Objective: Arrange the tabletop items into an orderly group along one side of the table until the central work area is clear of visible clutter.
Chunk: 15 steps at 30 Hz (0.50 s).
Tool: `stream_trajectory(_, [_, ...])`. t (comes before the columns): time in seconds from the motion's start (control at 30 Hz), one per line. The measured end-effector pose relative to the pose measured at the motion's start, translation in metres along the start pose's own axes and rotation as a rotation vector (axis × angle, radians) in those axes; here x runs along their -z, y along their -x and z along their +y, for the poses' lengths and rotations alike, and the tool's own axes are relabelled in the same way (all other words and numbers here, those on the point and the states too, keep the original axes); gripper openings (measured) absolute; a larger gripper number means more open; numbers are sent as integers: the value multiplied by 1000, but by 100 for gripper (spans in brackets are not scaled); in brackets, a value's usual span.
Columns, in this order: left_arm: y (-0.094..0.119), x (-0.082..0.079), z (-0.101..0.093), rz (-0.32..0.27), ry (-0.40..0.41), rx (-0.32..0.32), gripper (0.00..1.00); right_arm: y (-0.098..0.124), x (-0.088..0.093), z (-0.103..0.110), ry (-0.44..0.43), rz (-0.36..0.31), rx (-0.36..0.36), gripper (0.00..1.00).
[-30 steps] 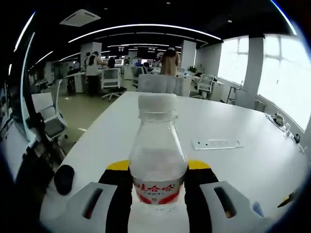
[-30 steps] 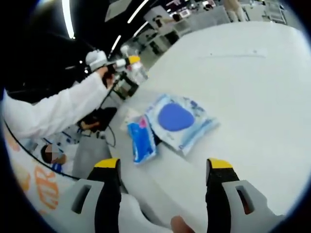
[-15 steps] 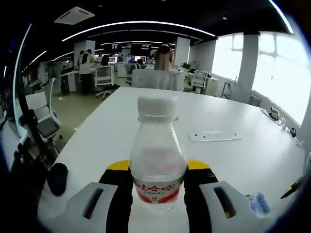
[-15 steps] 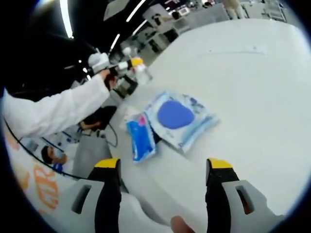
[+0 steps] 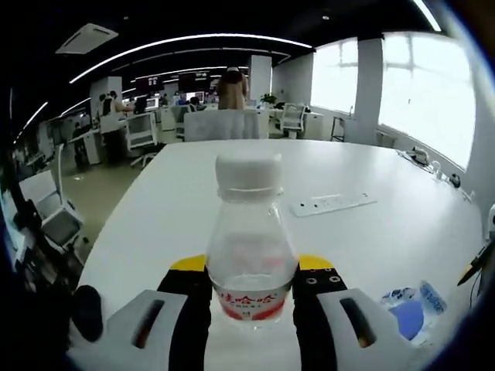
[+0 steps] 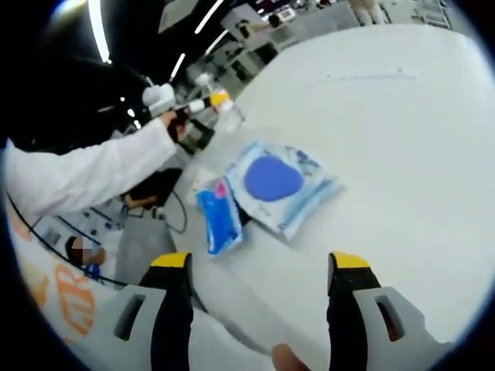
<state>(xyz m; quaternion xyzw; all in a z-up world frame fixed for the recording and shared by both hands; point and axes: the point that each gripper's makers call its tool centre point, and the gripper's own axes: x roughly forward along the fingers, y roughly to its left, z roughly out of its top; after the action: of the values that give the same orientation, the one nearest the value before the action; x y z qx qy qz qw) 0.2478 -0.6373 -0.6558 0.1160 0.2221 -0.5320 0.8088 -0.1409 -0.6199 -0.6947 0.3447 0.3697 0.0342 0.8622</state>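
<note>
- In the left gripper view, the left gripper [image 5: 251,290] was clamped on a clear water bottle [image 5: 250,255], one jaw on each side of its body just above the red label.
- The bottle stood upright between the jaws, with its white cap [image 5: 248,171] on.
- Behind the bottle, the white table [image 5: 193,193] carried a white power strip [image 5: 333,204], well apart from the bottle.
- A blue-and-white packet [image 5: 410,309] lay on the table at the right of that view.
- In the right gripper view, the right gripper [image 6: 260,267] held nothing, and its jaws stood wide apart above the table edge.
- Ahead of it lay a clear pouch with a blue round piece [image 6: 277,182], and a smaller blue packet [image 6: 217,220] touched its left side.
- Farther left, a white sleeve [image 6: 85,174] reached to the other gripper, which held the bottle [image 6: 224,114] above the table edge.
</note>
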Motion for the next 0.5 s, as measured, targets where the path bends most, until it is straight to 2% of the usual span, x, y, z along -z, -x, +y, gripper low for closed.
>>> stream_trajectory(0.5, [-8,17,8,-5,73,-29,40,-6,3,0,-15,24,0,70])
